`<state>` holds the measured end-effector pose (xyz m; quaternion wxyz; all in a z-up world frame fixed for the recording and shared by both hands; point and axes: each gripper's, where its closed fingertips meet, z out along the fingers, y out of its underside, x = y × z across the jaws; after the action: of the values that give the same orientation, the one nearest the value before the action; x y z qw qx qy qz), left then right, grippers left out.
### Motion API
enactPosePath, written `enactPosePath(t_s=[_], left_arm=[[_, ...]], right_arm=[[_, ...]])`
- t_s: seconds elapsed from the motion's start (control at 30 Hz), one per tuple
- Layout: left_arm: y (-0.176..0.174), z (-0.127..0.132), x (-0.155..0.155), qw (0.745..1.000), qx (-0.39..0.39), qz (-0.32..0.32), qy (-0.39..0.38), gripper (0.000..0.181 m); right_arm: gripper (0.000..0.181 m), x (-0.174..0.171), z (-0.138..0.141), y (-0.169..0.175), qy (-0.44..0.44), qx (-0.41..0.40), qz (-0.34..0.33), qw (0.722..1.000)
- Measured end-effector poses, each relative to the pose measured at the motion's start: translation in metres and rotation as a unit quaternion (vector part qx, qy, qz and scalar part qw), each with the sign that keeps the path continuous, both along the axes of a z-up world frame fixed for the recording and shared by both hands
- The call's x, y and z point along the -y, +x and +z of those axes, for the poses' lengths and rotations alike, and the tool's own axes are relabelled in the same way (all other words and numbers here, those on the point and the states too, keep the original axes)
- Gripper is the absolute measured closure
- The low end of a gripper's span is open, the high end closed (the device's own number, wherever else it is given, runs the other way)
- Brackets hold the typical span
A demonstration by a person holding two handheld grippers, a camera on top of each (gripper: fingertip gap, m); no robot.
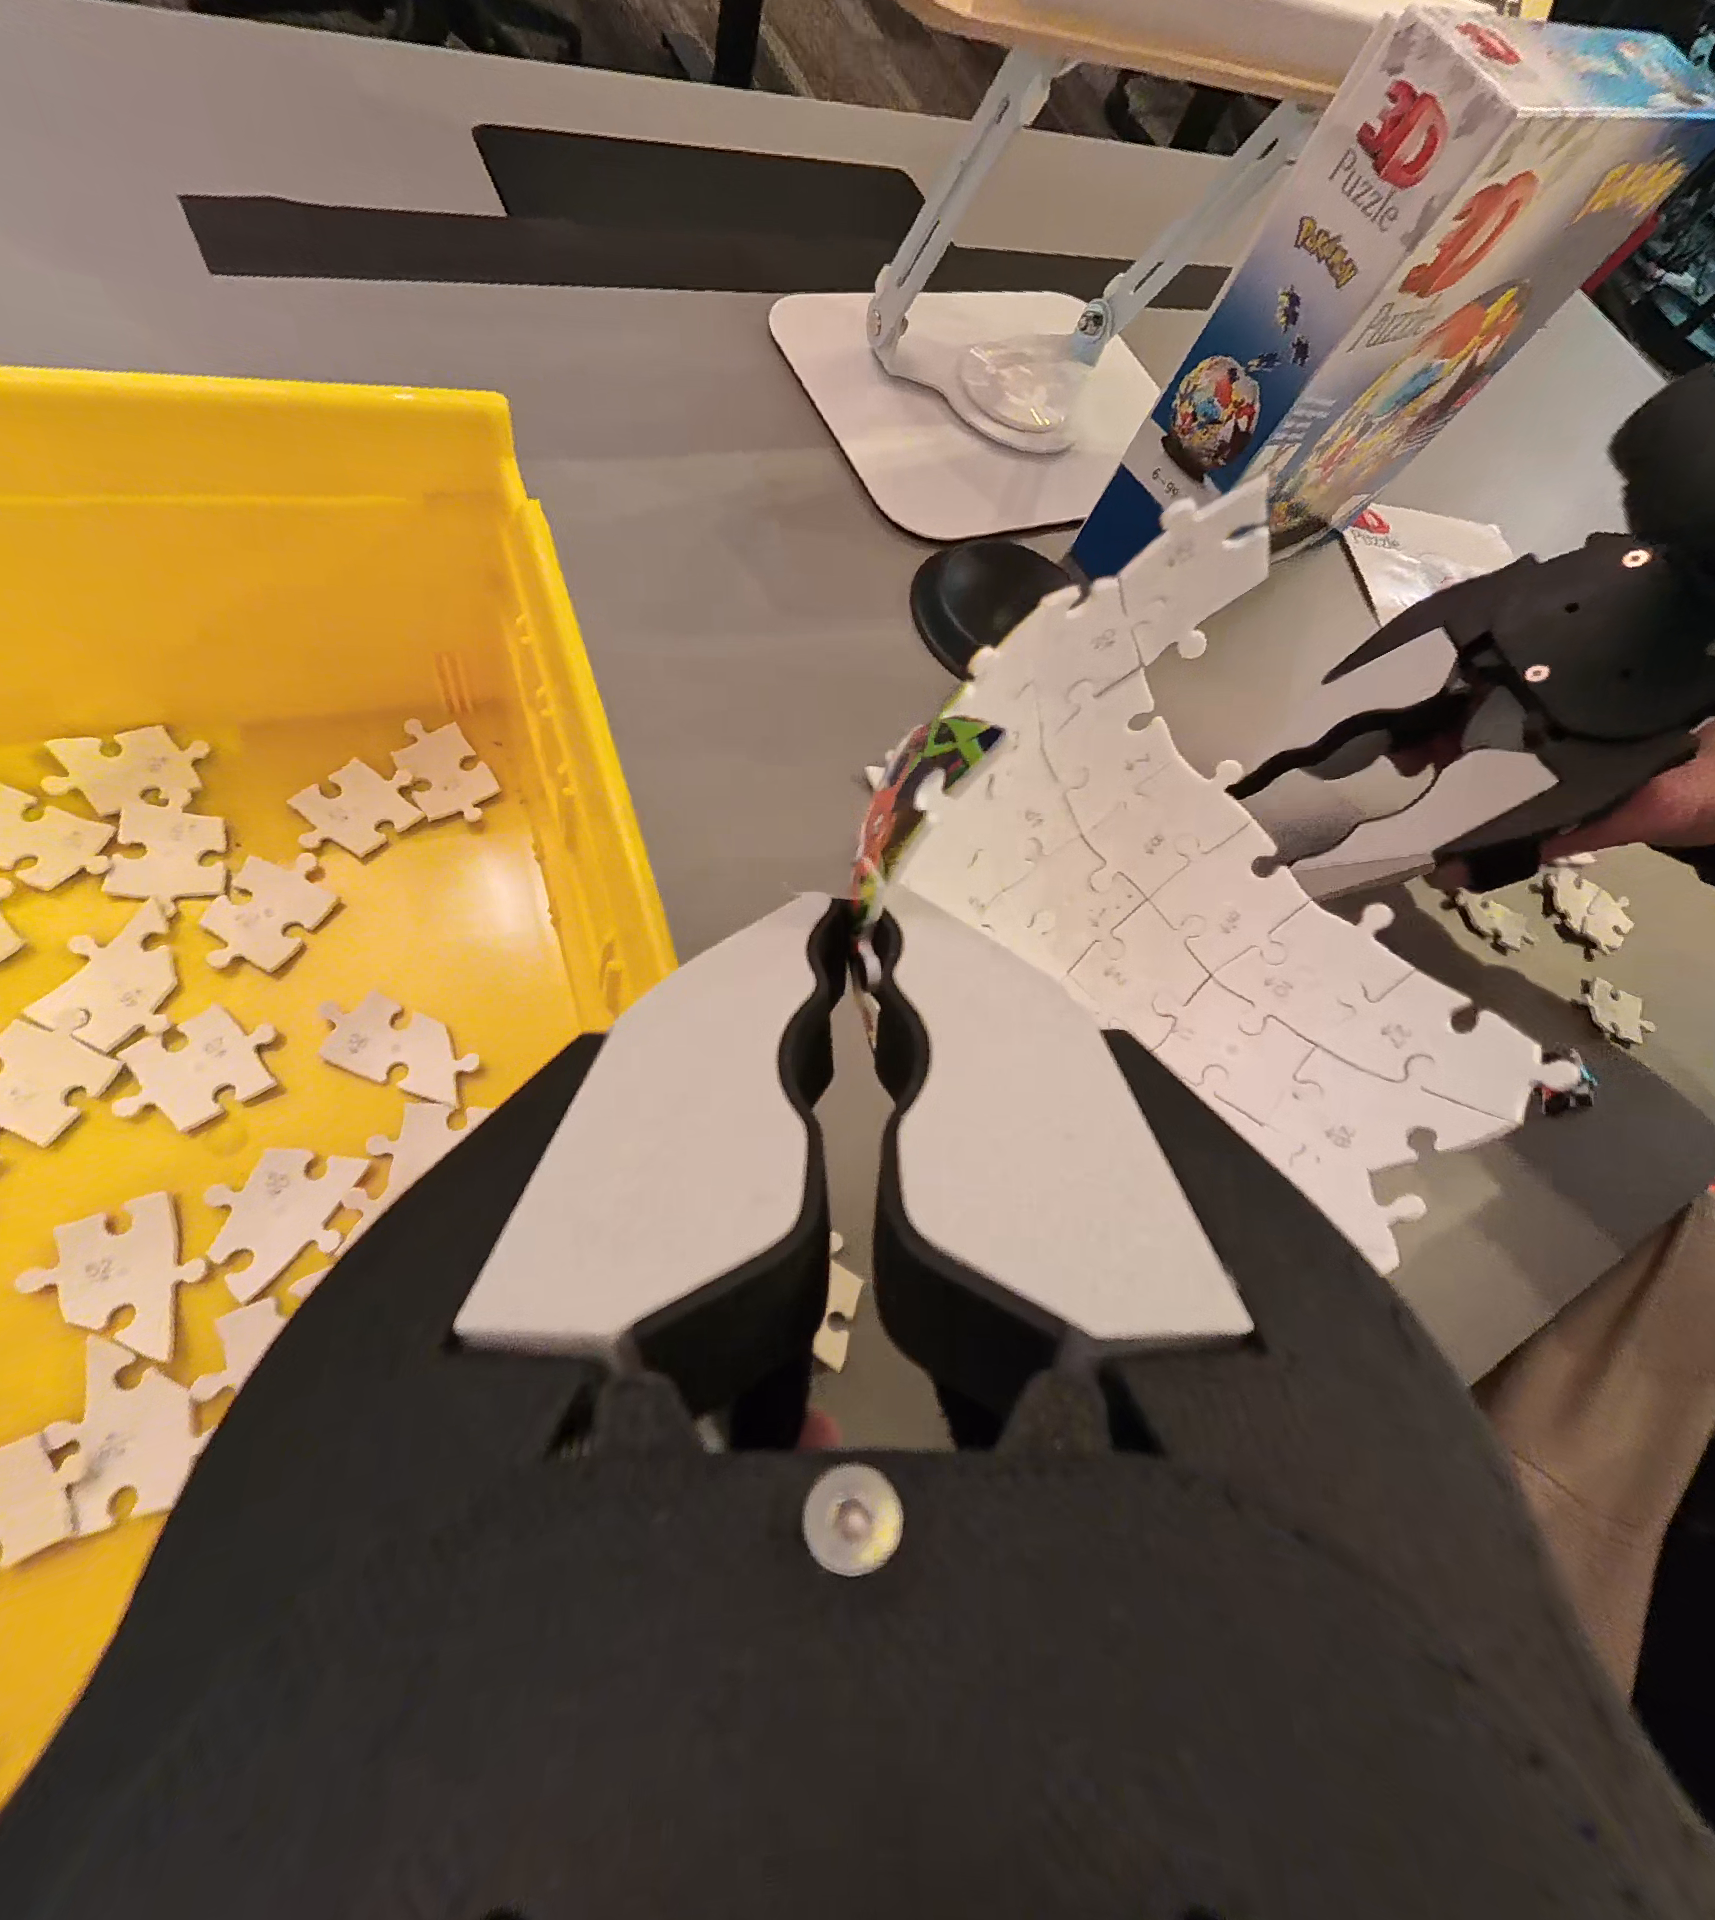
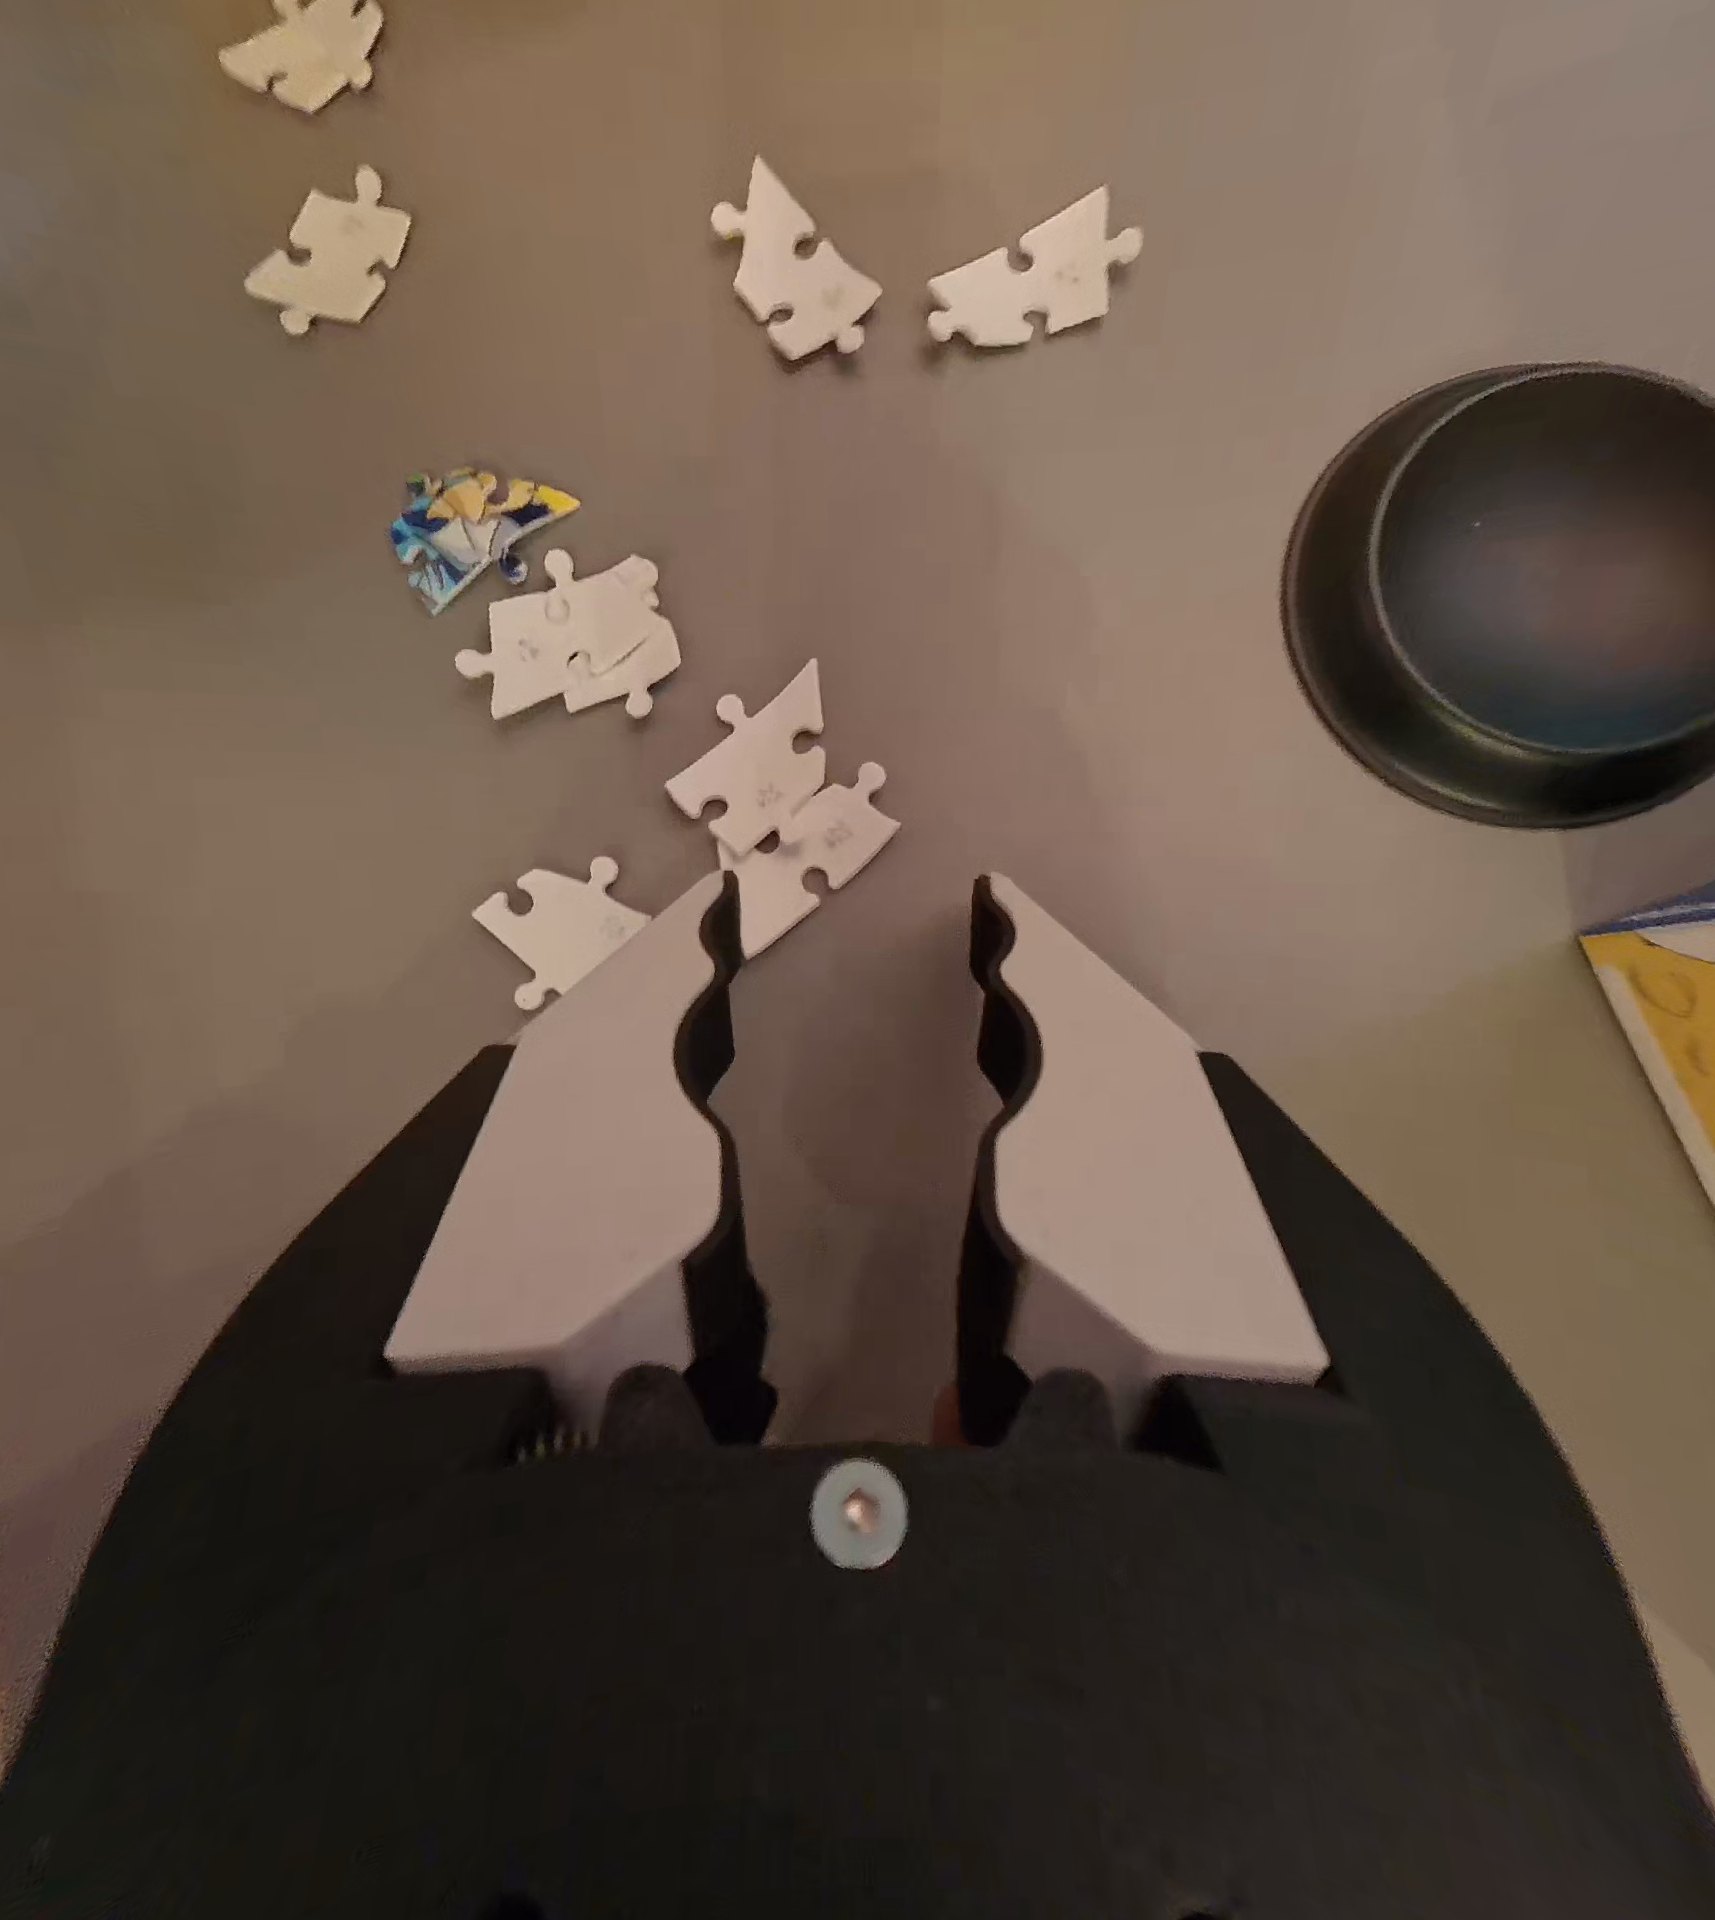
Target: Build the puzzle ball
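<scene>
In the left wrist view, my left gripper [image 1: 861, 925] is shut on the edge of a partly built puzzle ball shell [image 1: 1196, 894], a curved white sheet of joined pieces with a colourful outer face, held above the grey table. The right gripper [image 1: 1279, 779] shows to the shell's right, open, held by a hand. In the right wrist view, my right gripper [image 2: 851, 904] is open and empty, pointing down at loose white puzzle pieces [image 2: 780, 790] on the table. One colourful piece [image 2: 474, 535] lies face up among them.
A yellow bin [image 1: 562, 665] with several loose white pieces [image 1: 157, 997] stands at the left. A black round stand [image 2: 1549, 592] sits on the table, also in the left wrist view [image 1: 978, 603]. The puzzle box [image 1: 1404, 281] and a white tablet stand [image 1: 957, 416] are behind. My hands' fingertips stand some 25 cm from each other.
</scene>
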<state>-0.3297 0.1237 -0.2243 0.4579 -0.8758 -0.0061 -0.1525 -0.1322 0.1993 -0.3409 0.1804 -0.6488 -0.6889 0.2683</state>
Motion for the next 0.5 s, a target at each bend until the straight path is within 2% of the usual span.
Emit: enactPosePath(t_s=[0.17,0.27,0.33,0.43,0.5], left_arm=[[0.003,-0.002,-0.002,1.000,-0.006,-0.003,-0.004,0.179],[0.006,0.000,-0.002,1.000,-0.014,-0.006,-0.003,0.179],[0.011,0.004,-0.004,1.000,-0.015,-0.012,-0.001,0.179],[0.024,0.006,-0.007,0.999,-0.025,-0.024,0.000,0.179],[0.038,0.004,-0.010,0.999,-0.026,-0.039,-0.004,0.179]], right_arm=[[0.139,0.007,-0.008,-0.011,0.006,-0.005,0.026,1.000],[0.160,0.006,-0.008,-0.014,0.007,-0.007,0.025,1.000],[0.162,0.006,-0.008,-0.013,0.001,-0.011,0.024,1.000],[0.178,0.007,-0.008,-0.007,-0.017,-0.011,0.015,1.000],[0.181,0.008,-0.008,0.001,-0.025,-0.007,0.012,1.000]])
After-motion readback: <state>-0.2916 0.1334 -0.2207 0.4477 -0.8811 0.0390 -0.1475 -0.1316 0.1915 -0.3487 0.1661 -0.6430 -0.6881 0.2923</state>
